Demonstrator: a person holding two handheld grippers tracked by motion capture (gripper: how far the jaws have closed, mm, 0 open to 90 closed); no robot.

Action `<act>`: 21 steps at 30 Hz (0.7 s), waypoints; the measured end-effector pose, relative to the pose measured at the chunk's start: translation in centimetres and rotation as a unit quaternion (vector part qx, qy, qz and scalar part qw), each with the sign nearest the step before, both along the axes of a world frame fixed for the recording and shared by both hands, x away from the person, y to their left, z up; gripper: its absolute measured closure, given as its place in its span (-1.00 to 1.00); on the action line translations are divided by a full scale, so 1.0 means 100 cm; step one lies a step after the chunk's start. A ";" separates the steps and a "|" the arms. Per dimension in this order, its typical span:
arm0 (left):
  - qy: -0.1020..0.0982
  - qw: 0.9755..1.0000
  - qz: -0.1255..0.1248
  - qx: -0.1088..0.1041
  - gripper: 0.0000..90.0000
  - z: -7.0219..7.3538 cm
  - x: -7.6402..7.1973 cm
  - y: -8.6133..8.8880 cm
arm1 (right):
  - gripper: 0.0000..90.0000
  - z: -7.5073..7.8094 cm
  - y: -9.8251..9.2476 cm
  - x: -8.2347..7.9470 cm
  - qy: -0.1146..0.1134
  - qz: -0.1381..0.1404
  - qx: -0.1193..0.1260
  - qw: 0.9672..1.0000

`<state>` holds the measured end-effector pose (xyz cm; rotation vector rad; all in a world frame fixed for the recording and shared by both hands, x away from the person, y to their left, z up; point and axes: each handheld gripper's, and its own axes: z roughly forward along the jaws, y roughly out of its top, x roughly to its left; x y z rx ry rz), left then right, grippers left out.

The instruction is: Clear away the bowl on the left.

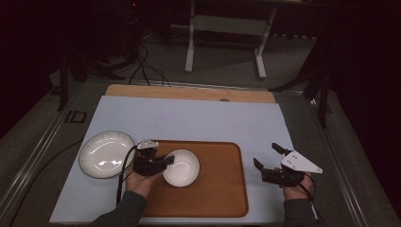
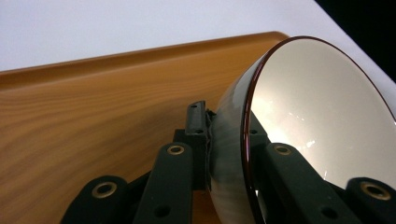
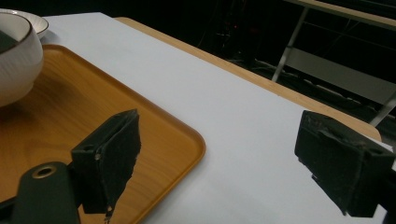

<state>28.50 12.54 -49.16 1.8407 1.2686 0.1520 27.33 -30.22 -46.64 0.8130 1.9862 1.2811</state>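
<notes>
- left gripper [image 1: 163, 162] is clamped on the near-left rim of the bowl [image 1: 181, 167], one jaw inside, one outside
- bowl sits on the tray's [image 1: 222, 189] left part, plate [image 1: 106, 153] just left of it on the table
- right gripper [image 1: 267, 157] is wide open w/ nothing in it, well off to the right, so the left hand's the nearer one

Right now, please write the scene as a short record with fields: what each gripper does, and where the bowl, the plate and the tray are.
left gripper: shut on the rim of the white ceramic bowl, one jaw inside, one outside
right gripper: open, holding nothing, beside the tray's right edge
bowl: over the brown wooden tray, near its left end
round white ribbed plate: on the white table top, left of the tray
tray: lies flat on the table top
</notes>
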 end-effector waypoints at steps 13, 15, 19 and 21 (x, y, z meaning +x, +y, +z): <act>0.016 1.000 -0.012 0.011 0.78 -0.011 0.001 -0.012 | -0.69 0.000 0.000 0.000 0.000 0.000 0.000 1.000; 0.017 1.000 -0.014 0.013 0.78 -0.011 0.001 -0.012 | -0.69 0.000 0.000 0.000 -0.001 0.001 0.000 1.000; 0.020 1.000 -0.015 0.017 0.78 -0.014 0.001 -0.014 | -0.69 0.000 0.000 0.000 0.000 0.000 0.000 1.000; 0.024 0.999 -0.015 0.019 0.78 -0.017 0.002 -0.016 | -0.69 0.000 0.000 0.000 0.000 0.000 0.000 1.000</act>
